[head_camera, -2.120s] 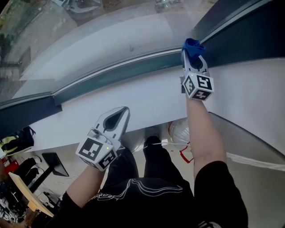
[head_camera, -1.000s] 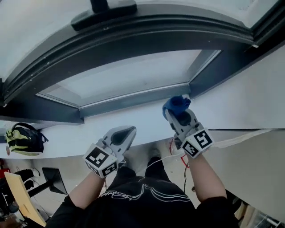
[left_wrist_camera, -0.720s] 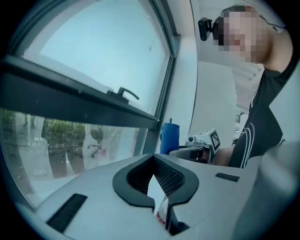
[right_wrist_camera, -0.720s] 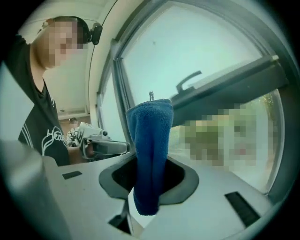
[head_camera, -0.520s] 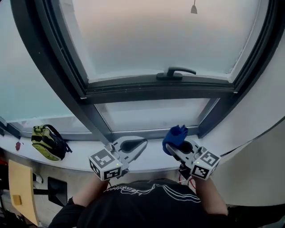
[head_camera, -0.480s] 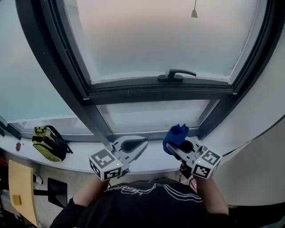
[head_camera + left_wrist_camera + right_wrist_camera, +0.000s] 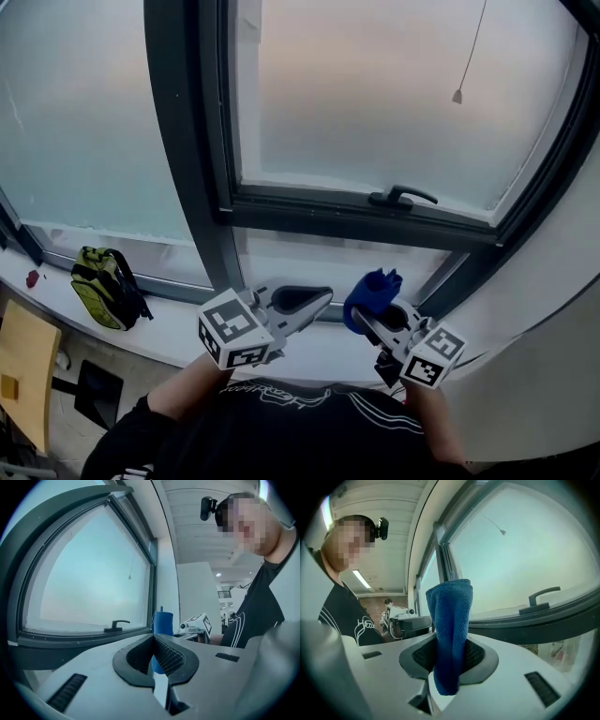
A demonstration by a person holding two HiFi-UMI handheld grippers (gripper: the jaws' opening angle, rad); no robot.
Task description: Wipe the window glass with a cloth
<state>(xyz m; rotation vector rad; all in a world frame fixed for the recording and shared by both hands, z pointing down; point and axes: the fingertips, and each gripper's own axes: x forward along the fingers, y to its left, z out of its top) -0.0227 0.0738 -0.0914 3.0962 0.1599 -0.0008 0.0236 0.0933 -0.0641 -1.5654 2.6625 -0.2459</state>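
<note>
Right gripper (image 7: 373,313) clenching blue cloth (image 7: 372,289), left gripper (image 7: 325,298) closed, empty, window glass (image 7: 375,103) apparently frosted.

Soft daylight through frosted window glass (image 7: 394,103), fisheye-warped gripper views with dark vignetted corners

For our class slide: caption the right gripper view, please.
Right gripper, jaws shut on a blue cloth, faces the window glass and its handle.
</note>
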